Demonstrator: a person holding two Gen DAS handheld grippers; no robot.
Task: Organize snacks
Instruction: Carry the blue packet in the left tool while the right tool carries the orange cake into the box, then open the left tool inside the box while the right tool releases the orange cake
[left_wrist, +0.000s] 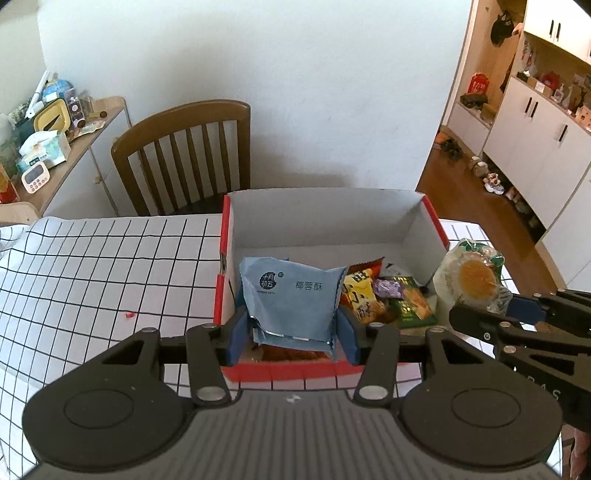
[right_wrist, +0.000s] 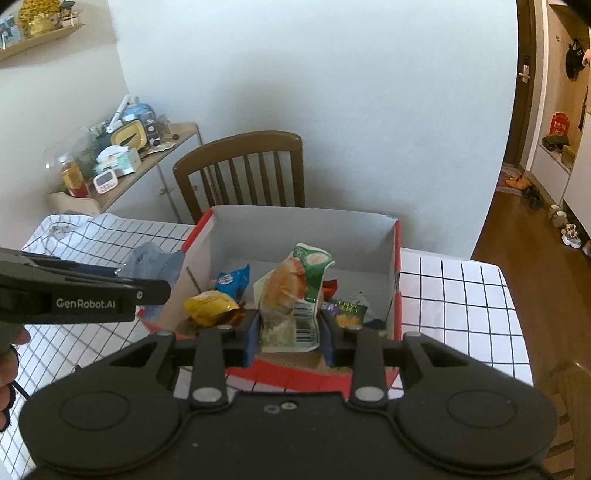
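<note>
Blue packet (left_wrist: 291, 302) clamped in left hand-held gripper (left_wrist: 291, 334); above box (left_wrist: 428, 218).

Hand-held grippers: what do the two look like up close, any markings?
Both are matte black plastic. Each has two linkage arms with silver pivot pins, round discs at the base, and blue pads on the fingers. The left hand-held gripper carries white "GenRobot.AI" lettering on its side. The right hand-held gripper matches it; faint letters on its side are unreadable.
</note>
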